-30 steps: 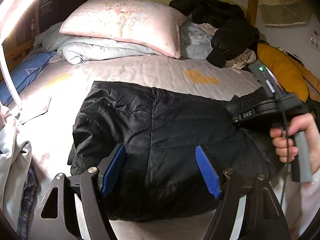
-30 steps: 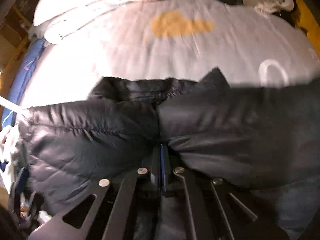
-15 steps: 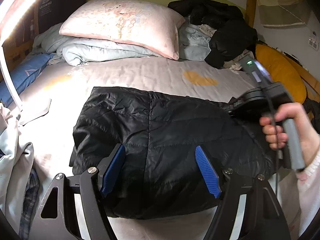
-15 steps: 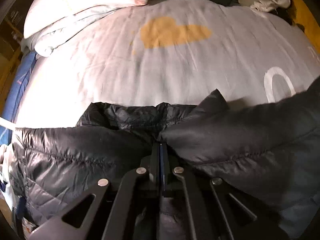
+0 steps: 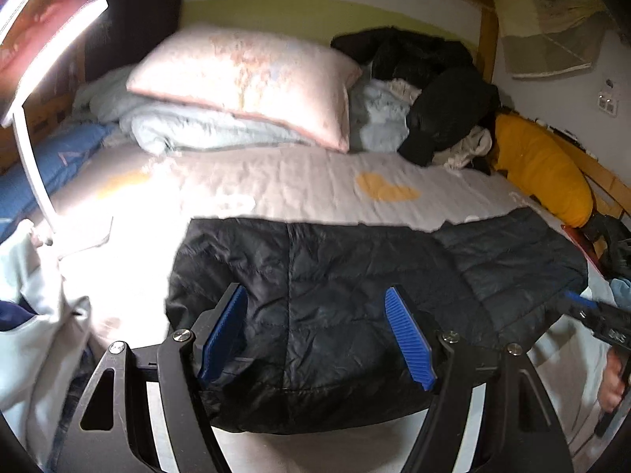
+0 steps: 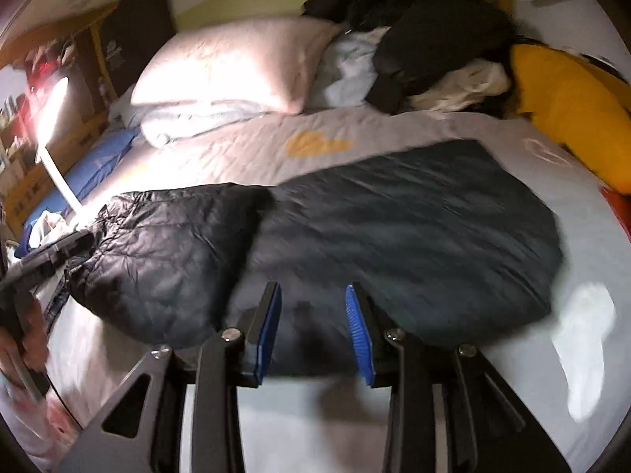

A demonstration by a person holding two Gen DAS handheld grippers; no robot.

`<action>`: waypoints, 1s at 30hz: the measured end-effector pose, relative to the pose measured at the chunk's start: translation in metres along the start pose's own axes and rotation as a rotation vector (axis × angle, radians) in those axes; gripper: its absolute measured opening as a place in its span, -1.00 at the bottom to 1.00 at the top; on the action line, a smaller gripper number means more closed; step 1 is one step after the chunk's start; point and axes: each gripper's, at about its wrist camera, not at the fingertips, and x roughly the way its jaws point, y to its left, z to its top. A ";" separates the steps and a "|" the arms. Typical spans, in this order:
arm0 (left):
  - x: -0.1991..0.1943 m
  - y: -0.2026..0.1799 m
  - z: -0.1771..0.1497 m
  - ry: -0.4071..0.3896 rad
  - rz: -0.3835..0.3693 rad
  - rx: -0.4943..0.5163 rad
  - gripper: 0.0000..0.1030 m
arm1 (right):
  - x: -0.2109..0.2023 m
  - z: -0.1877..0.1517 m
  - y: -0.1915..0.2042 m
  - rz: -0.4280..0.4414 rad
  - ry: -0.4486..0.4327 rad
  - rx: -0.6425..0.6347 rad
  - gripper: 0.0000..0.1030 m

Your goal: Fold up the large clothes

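A black quilted puffer jacket (image 5: pixel 355 276) lies spread across the grey bed sheet (image 5: pixel 295 181). Its right part (image 6: pixel 414 228) is laid out flat towards the yellow cushion. My left gripper (image 5: pixel 314 289) hovers open over the jacket's near edge, with nothing pinched between its blue pads (image 5: pixel 410 339). My right gripper (image 6: pixel 312 287) hangs over the near hem with its jaws opening. Jacket fabric shows in the gap, but the pads (image 6: pixel 359 335) do not press on it. The right wrist view is blurred. Each gripper also shows at the side of the other's view, the right gripper (image 5: pixel 591 315) and the left gripper (image 6: pixel 47 256).
A pink pillow (image 5: pixel 244 82) rests on folded pale bedding (image 5: pixel 189 130) at the head of the bed. Dark and white clothes (image 5: pixel 434 110) are piled beside it, next to a yellow cushion (image 5: pixel 544 165). A bright lamp arm (image 5: pixel 31 157) stands at the left, with more clothes (image 5: pixel 35 315) below.
The right gripper, shut on a jacket fold before, has opened and swung away to the right. That part of the jacket now lies flat on the sheet. The left gripper rose slightly.
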 end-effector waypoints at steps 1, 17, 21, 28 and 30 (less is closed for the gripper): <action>-0.004 0.000 0.001 -0.012 0.004 0.003 0.39 | -0.004 -0.006 -0.011 0.015 -0.019 0.053 -0.10; 0.004 0.017 -0.002 0.052 0.021 -0.063 0.74 | 0.003 -0.021 -0.102 0.052 -0.147 0.544 0.79; 0.010 0.026 -0.004 0.081 0.015 -0.106 0.90 | 0.017 -0.018 -0.108 0.047 -0.129 0.567 0.79; 0.021 0.038 -0.009 0.112 0.049 -0.152 0.93 | 0.041 0.005 -0.125 0.006 -0.105 0.552 -0.06; 0.024 0.040 -0.011 0.120 0.058 -0.156 0.93 | 0.034 0.014 -0.128 0.006 -0.131 0.536 -0.48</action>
